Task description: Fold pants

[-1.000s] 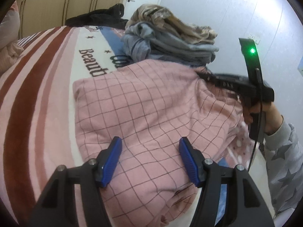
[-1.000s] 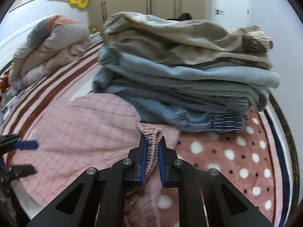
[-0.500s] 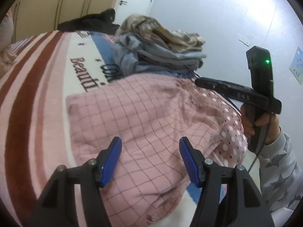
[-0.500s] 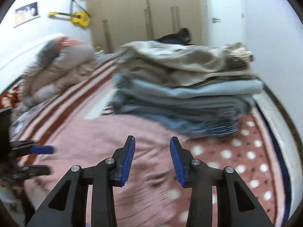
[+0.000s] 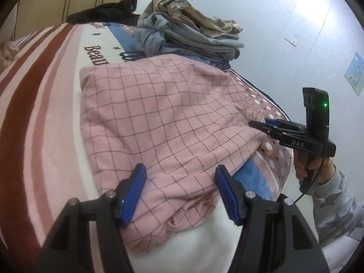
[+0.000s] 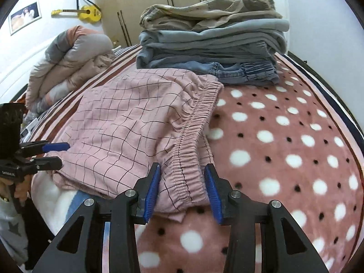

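The pink checked cotton pants lie folded in the middle of both frames, on the bed's fleece blanket with stripes and white dots. The left tongs stand wide over the lower edge of the pants. The right tongs are also wide, around the elastic waistband. Behind, in the upper frame, sits a pile of folded grey and blue clothes.
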`<state>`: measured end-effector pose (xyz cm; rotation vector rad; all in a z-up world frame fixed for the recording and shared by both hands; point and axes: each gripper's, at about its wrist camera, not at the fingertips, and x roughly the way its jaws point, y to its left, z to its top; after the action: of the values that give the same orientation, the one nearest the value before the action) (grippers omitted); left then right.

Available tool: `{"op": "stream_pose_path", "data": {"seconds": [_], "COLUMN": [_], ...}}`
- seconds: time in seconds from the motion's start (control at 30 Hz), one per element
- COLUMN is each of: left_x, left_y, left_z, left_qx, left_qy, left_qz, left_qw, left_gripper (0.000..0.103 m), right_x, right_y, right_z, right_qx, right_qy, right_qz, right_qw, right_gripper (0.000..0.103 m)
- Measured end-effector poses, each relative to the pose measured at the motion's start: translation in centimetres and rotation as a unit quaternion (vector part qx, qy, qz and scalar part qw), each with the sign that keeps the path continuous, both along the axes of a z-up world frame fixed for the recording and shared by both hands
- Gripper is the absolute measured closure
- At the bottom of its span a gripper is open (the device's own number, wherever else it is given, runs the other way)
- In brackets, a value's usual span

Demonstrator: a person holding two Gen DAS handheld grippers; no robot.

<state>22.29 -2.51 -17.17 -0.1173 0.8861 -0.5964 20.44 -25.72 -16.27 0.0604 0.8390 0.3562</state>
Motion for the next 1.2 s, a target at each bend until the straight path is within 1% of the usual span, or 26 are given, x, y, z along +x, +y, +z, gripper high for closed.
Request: {"op": "stream_pose_path", "data": {"seconds": [0.03, 0.07, 0.1, 0.23, 0.27, 0.3, 0.37, 0.4, 0.47, 0.5, 0.53, 0.57, 0.63, 0.73, 0.83, 0.93, 0.97, 1.0, 1.03, 1.07, 1.1, 1.13, 1.2], "left_x": [-0.1, -0.1, -0.2, -0.5, -0.5, -0.1, 0.8, 1.6, 3.3, 4.3, 5.2, 5.8, 6.6, 7.3, 7.5, 7.7, 7.7, 7.7, 7.6, 7.5, 7.4, 7.3, 7.1], "left_y": [0.0, 0.0, 0.0, 0.8, 1.1, 1.6, 2.4, 3.1, 4.3, 4.9, 5.4, 5.5, 5.4, 4.7, 3.7, 3.2, 3.0, 2.7, 2.4, 2.2, 2.1, 2.1, 2.1], "left_z": [0.1, 0.1, 0.3, 2.1, 2.3, 2.9, 3.4, 3.4, 3.1, 2.6, 2.1, 1.7, 0.8, -0.6, -1.7, -1.9, -1.8, -1.8, -1.7, -1.6, -1.5, -1.4, -1.2], "left_qx": [0.004, 0.007, 0.009, 0.009, 0.008, 0.009, 0.011, 0.003, -0.027, -0.044, -0.052, -0.051, -0.048, -0.051, -0.052, -0.059, -0.057, -0.051, -0.041, -0.034, -0.032, -0.034, -0.032], "left_qy": [-0.002, -0.002, -0.003, -0.019, -0.023, -0.03, -0.029, -0.02, 0.011, 0.031, 0.047, 0.054, 0.064, 0.079, 0.084, 0.082, 0.08, 0.077, 0.073, 0.07, 0.067, 0.065, 0.062], "left_qz": [0.0, 0.0, -0.001, -0.002, -0.001, 0.009, 0.033, 0.046, 0.063, 0.077, 0.09, 0.095, 0.102, 0.101, 0.099, 0.105, 0.105, 0.103, 0.102, 0.101, 0.1, 0.098, 0.098], "left_qw": [1.0, 1.0, 1.0, 0.9998, 0.9997, 0.9995, 0.999, 0.9987, 0.9976, 0.9956, 0.9935, 0.9926, 0.9915, 0.9905, 0.9902, 0.9893, 0.9896, 0.9904, 0.9913, 0.9918, 0.9922, 0.9924, 0.9928], "left_gripper": [0.044, 0.044, 0.044, 0.043, 0.04, 0.033, 0.025, 0.024, 0.024, 0.024, 0.024, 0.024, 0.024, 0.024, 0.024, 0.024, 0.026, 0.033, 0.037, 0.044, 0.05, 0.054, 0.065], "right_x": [-0.1, 0.1, 0.3, 0.6, 0.6, 0.8, 1.5, 2.0, 3.2, 4.0, 4.7, 5.1, 6.2, 6.9, 7.3, 7.5, 7.6, 7.5, 7.5, 7.4, 7.4, 7.3, 7.1], "right_y": [-0.1, 0.0, -0.2, -0.9, -1.2, -1.4, -1.8, -2.2, -2.5, -2.5, -2.5, -2.4, -2.2, -1.7, -1.0, -0.6, -0.5, -0.3, 0.1, 0.4, 0.7, 1.0, 1.2], "right_z": [0.0, -0.1, -0.2, 0.6, 1.1, 1.8, 2.8, 3.2, 3.6, 3.5, 3.2, 2.8, 1.5, -0.2, -1.3, -1.8, -1.8, -1.8, -1.8, -1.8, -1.7, -1.6, -1.6], "right_qx": [-0.008, -0.018, -0.022, -0.005, 0.003, 0.018, 0.055, 0.074, 0.095, 0.101, 0.101, 0.099, 0.103, 0.133, 0.153, 0.166, 0.174, 0.18, 0.182, 0.176, 0.17, 0.165, 0.167], "right_qy": [-0.003, -0.005, -0.004, 0.002, -0.001, -0.004, -0.003, 0.002, 0.023, 0.036, 0.049, 0.057, 0.083, 0.107, 0.101, 0.098, 0.098, 0.1, 0.1, 0.097, 0.093, 0.09, 0.087], "right_qz": [-0.002, -0.006, -0.014, -0.019, -0.02, -0.021, -0.019, -0.018, -0.013, -0.007, -0.002, -0.001, 0.003, 0.017, 0.03, 0.031, 0.037, 0.044, 0.049, 0.051, 0.053, 0.053, 0.049], "right_qw": [1.0, 1.0, 1.0, 1.0, 1.0, 1.0, 0.998, 0.997, 0.995, 0.994, 0.994, 0.993, 0.991, 0.985, 0.983, 0.981, 0.979, 0.978, 0.977, 0.978, 0.98, 0.981, 0.981], "right_gripper": [0.067, 0.058, 0.051, 0.052, 0.051, 0.051, 0.05, 0.047, 0.041, 0.038, 0.038, 0.038, 0.038, 0.036, 0.035, 0.035, 0.035, 0.036, 0.036, 0.038, 0.041, 0.044, 0.061]}}
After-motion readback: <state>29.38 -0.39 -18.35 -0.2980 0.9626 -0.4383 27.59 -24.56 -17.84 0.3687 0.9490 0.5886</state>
